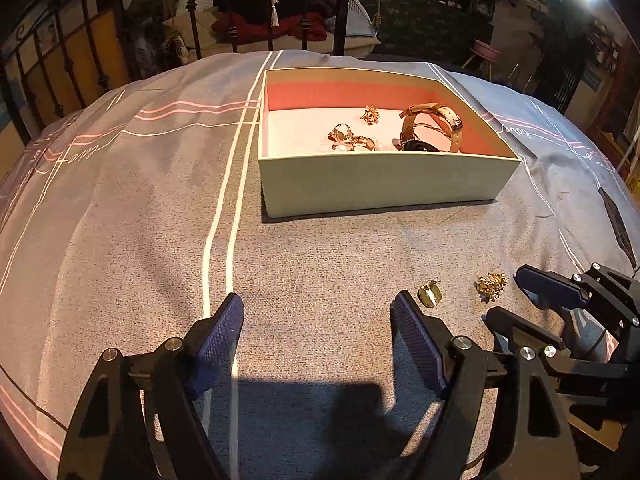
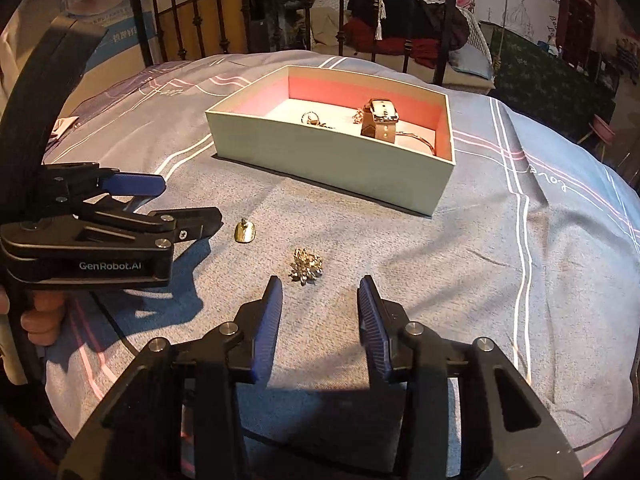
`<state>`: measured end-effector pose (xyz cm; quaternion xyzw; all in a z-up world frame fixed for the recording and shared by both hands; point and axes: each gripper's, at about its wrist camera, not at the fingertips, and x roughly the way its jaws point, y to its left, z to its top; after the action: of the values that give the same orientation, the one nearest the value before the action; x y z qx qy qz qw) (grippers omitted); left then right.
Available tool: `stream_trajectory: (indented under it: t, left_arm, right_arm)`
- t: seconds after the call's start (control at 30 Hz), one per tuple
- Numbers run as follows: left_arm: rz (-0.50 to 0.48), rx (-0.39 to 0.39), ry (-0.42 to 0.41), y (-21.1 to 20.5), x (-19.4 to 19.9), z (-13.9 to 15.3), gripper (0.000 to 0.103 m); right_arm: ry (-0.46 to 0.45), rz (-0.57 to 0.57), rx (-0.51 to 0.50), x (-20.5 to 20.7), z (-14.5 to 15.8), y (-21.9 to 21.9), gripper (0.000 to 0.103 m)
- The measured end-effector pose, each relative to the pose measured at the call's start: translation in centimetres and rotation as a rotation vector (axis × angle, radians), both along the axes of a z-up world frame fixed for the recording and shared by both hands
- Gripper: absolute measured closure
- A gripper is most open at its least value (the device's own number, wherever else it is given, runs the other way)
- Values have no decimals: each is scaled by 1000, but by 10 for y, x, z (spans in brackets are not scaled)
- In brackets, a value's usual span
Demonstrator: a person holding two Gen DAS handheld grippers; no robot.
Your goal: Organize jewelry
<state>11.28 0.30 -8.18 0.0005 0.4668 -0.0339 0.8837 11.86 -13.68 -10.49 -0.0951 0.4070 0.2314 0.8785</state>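
Observation:
An open pale box [image 1: 384,184] [image 2: 320,160] with a pink lining stands on the bed. Inside lie a tan-strapped watch [image 1: 434,128] [image 2: 380,118], a gold ring piece [image 1: 350,138] and a small gold earring [image 1: 371,114]. On the bedspread lie a flat gold oval earring [image 1: 430,294] [image 2: 245,233] and a gold cluster brooch [image 1: 491,285] [image 2: 306,266]. My left gripper [image 1: 318,308] [image 2: 188,204] is open and empty, the oval earring just right of its right finger. My right gripper [image 2: 320,292] [image 1: 508,292] is open and empty, the brooch just ahead of its fingertips.
A grey bedspread [image 1: 160,220] with white and pink stripes covers the bed. A black iron bed frame [image 2: 192,32] runs along the far edge. Beyond it are a cushion with dark and red clothes [image 1: 272,8], and a pink stool [image 1: 486,50].

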Motion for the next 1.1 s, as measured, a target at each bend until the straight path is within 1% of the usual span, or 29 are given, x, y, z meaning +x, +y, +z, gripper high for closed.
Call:
stream_trajectory:
  t: [0.17,0.2,0.23,0.27,0.3,0.33,0.4,0.47,0.6,0.73,0.83,0.93,1.1]
  left_arm:
    - [-3,15,-3,-4,0,-1,29]
    - [-5,18,-5,-5,0,-1,35]
    - [-6,22,-10,-6,-1,0,38]
    - [-10,25,-13,-7,-1,0,46]
    - [-16,29,-17,-8,0,1,56]
    - [-21,38,-19,-9,0,2,60]
    - [-34,50,-24,-13,-1,3,72]
    - [-40,57,-28,-15,-1,4,80]
    - [-44,46,-31,-14,2,9,86]
    - [-42,14,-47,-12,9,21,86]
    - [-36,-19,-70,-12,20,36,86]
    - [-38,-20,-110,-16,32,53,86]
    - [-19,-45,-153,-18,57,78,86]
  right_arm:
    - [12,3,-2,6,-1,3,62]
    - [12,-1,-2,7,0,3,67]
    - [13,2,2,8,0,3,80]
    - [15,6,6,8,0,3,85]
    - [12,6,6,8,1,3,85]
    - [8,5,7,7,1,3,85]
    - [0,2,8,7,2,3,85]
    - [-11,-2,20,6,6,1,85]
    - [-44,-1,61,6,20,-1,85]
    - [-73,8,73,14,33,3,85]
    - [-101,13,76,25,45,9,85]
    - [-129,13,83,38,57,15,85]
    - [-155,-29,104,66,73,18,85]
